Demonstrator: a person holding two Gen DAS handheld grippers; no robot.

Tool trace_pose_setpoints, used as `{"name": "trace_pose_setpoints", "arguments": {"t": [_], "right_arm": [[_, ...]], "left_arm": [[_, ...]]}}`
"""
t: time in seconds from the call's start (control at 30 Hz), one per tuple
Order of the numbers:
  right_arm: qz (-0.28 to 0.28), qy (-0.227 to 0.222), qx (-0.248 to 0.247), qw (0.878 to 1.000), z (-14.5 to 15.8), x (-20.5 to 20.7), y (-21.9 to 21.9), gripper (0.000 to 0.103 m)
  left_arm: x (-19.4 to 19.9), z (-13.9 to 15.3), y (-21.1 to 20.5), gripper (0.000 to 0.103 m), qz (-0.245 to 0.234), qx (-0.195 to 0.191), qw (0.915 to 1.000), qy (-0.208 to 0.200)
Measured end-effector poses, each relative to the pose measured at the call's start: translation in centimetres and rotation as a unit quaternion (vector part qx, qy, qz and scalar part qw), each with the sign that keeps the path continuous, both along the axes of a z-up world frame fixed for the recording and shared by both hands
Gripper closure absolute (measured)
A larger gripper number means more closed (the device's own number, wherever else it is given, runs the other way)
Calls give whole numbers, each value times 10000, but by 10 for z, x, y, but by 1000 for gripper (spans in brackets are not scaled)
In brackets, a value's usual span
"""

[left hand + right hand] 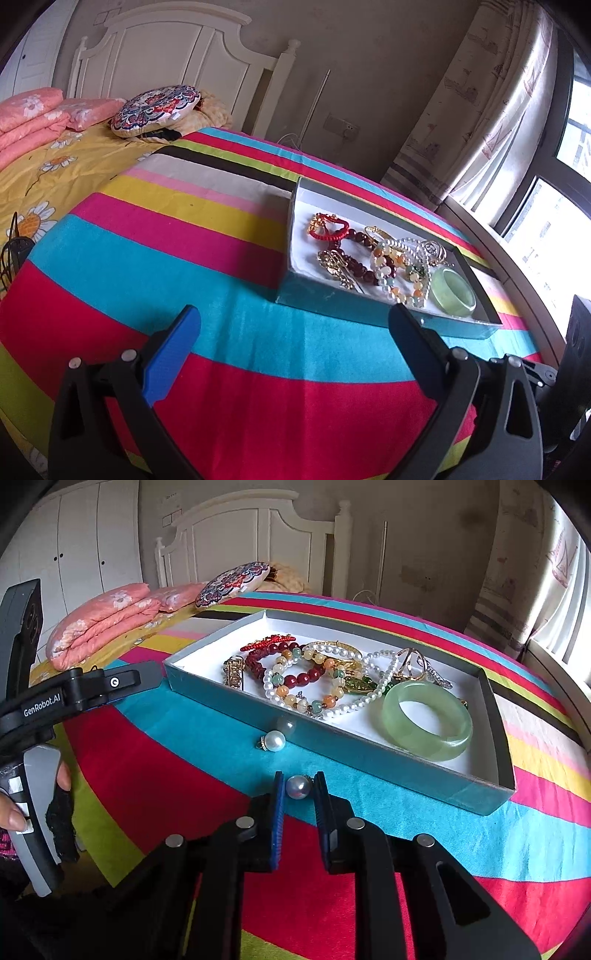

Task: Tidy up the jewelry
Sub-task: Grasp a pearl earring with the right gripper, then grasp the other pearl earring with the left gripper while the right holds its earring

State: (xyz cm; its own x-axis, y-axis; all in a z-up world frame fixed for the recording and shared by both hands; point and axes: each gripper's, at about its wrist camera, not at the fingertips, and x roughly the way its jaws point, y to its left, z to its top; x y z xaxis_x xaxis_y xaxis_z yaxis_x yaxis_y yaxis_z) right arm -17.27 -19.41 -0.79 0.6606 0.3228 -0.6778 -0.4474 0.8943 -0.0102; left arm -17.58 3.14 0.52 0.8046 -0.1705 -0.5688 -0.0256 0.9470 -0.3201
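The right gripper (298, 788) has its two fingers closed around a grey pearl (298, 787), pinching it right at the tips just above the striped cloth (184, 782). Ahead of it and slightly to the left, a white pearl earring (274, 740) lies on the cloth, close against the near wall of the shallow box (332, 749). Further ahead and to the right, inside the box, sit a green jade bangle (428, 720) and a tangle of beaded bracelets (314, 679). The left gripper (295, 325) hangs wide open with nothing between its fingers; the box stands ahead of it to the right.

The risk here is the hold itself: a smooth round pearl caught only at the fingertips (with very little contact) could squirt out if the squeeze eases or the gripper tilts on the way over the box wall. It would then roll across the cloth, which slopes away.
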Motion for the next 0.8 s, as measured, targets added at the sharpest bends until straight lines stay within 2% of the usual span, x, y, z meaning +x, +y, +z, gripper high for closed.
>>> {"name": "trace_pose_setpoints", "arguments": {"t": [0.13, 0.23, 0.33, 0.43, 0.5, 0.57, 0.67, 0.73, 0.8], "right_arm": [[-286, -102, 273, 9992, 8, -8, -31, 86], [-552, -167, 404, 9975, 12, -13, -58, 86], [-737, -149, 559, 9956, 12, -17, -79, 86], [-815, -130, 669, 9943, 10, -22, -92, 86], [-828, -121, 761, 9936, 8, -24, -98, 86], [-826, -126, 836, 9930, 7, -27, -102, 85], [-824, -149, 926, 9922, 7, -29, -105, 85], [-830, -152, 974, 9917, 7, -29, -107, 85], [-835, -151, 1016, 9912, 7, -30, -109, 85]], "left_arm": [[-1, 8, -24, 2, -505, 174, 9980, 351], [2, 13, -57, 2, -907, 645, 9918, 636], [14, 13, -88, 3, -982, 1139, 9832, 1038], [25, 8, -103, 6, -996, 1188, 9807, 1190], [31, 5, -115, 16, -1002, 1429, 9770, 1224], [35, 1, -125, 36, -966, 1654, 9741, 1201], [39, -3, -134, 50, -939, 1807, 9725, 1128], [40, -4, -135, 52, -933, 1841, 9725, 1076], [38, -4, -135, 69, -949, 1808, 9738, 999]]}}
